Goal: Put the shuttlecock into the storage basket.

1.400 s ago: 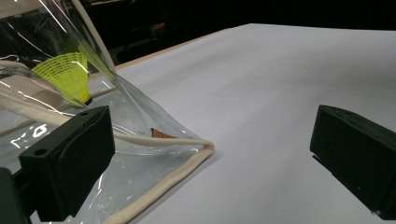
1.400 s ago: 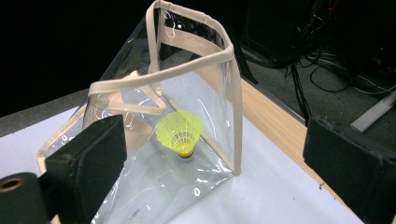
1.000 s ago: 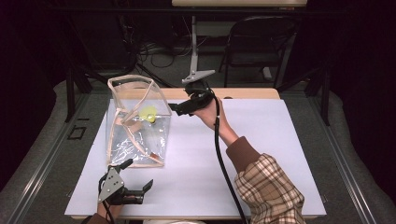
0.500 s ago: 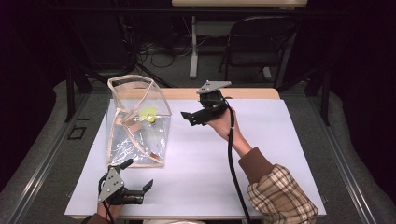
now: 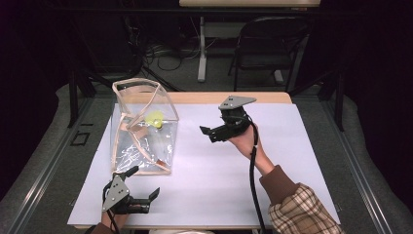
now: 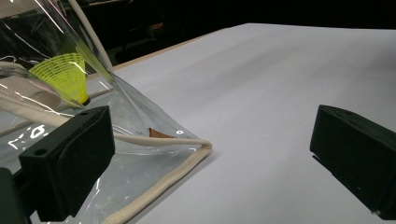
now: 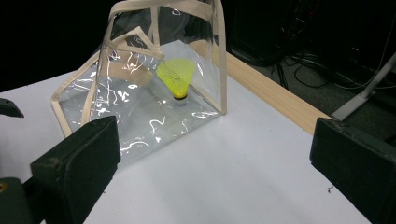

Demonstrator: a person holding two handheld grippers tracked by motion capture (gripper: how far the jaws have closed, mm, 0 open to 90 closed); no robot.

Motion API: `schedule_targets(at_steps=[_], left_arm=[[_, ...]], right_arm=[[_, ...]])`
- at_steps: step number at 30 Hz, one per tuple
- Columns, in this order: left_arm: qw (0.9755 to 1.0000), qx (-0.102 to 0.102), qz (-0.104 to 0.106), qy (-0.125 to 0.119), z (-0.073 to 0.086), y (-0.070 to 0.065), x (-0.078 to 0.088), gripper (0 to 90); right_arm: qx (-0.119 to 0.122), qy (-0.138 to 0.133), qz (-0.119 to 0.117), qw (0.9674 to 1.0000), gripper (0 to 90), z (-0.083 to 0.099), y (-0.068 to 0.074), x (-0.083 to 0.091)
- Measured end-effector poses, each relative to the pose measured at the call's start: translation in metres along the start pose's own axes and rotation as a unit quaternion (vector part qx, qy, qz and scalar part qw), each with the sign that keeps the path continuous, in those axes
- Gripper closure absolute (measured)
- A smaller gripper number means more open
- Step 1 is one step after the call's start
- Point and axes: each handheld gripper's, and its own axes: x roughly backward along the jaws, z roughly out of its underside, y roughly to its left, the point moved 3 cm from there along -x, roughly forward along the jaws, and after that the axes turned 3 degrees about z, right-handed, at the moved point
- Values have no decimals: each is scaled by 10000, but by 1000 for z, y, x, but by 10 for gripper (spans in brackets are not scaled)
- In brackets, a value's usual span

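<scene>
A clear plastic bag (image 5: 143, 131) with beige trim stands on the left of the white table (image 5: 292, 146). Inside it sits a yellow shuttlecock (image 5: 155, 119), cork down (image 7: 176, 79). My left gripper (image 5: 139, 187) rests open at the table's front left, just in front of the bag's near corner (image 6: 187, 149), with nothing between its jaws. My right gripper (image 5: 207, 132) is held above the table's middle, open and empty, and points left at the bag (image 7: 140, 84).
A wooden strip (image 5: 204, 97) runs along the table's far edge. Beyond it stand a chair (image 5: 272, 44) and a desk leg among cables on the floor. White tabletop stretches to the right of the bag.
My right gripper has drawn back to the right and toward the person, away from the bag's top. The left gripper and the bag have stayed put.
</scene>
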Motion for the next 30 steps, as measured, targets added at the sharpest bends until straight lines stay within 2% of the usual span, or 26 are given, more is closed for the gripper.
schedule_targets(at_steps=[30], left_arm=[[10000,0,-18,12,0,0,0,0]], right_arm=[[-30,49,237,9997,13,67,11,51]])
